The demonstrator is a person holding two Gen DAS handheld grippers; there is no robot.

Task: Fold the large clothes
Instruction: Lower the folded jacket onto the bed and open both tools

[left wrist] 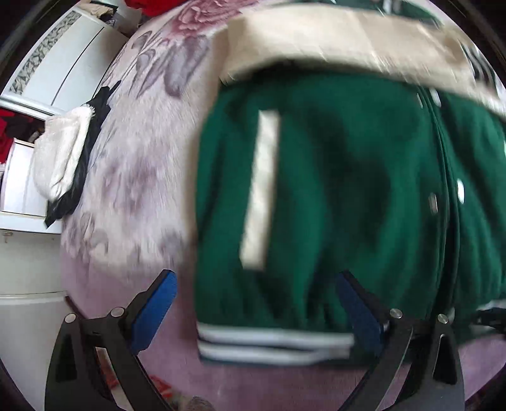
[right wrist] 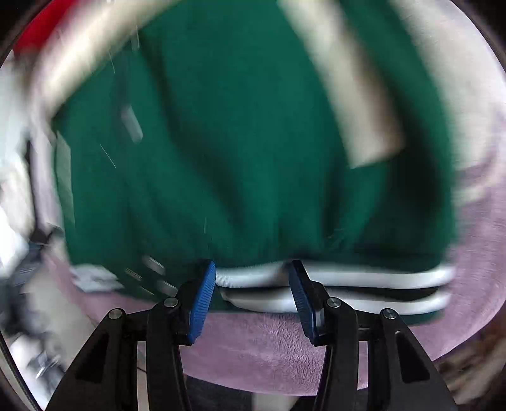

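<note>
A dark green jacket (left wrist: 332, 189) with cream sleeves (left wrist: 332, 38) and a white-striped ribbed hem (left wrist: 272, 343) lies spread on a pink floral blanket (left wrist: 136, 177). In the left wrist view, my left gripper (left wrist: 254, 275) hangs wide open above the hem's left corner, and the pads (left wrist: 155, 306) touch nothing. The right wrist view is blurred. There my right gripper (right wrist: 252, 265) stands partly open at the jacket's (right wrist: 237, 142) striped hem (right wrist: 379, 278). A stretch of hem runs between the fingertips (right wrist: 204, 294), and they do not visibly press on it.
A white fleece garment over something black (left wrist: 63, 158) lies at the blanket's left edge. White cupboards (left wrist: 63, 63) stand beyond the bed, with red clothing (left wrist: 142, 6) at the top. The blanket's near edge (right wrist: 268, 373) drops off just below the right gripper.
</note>
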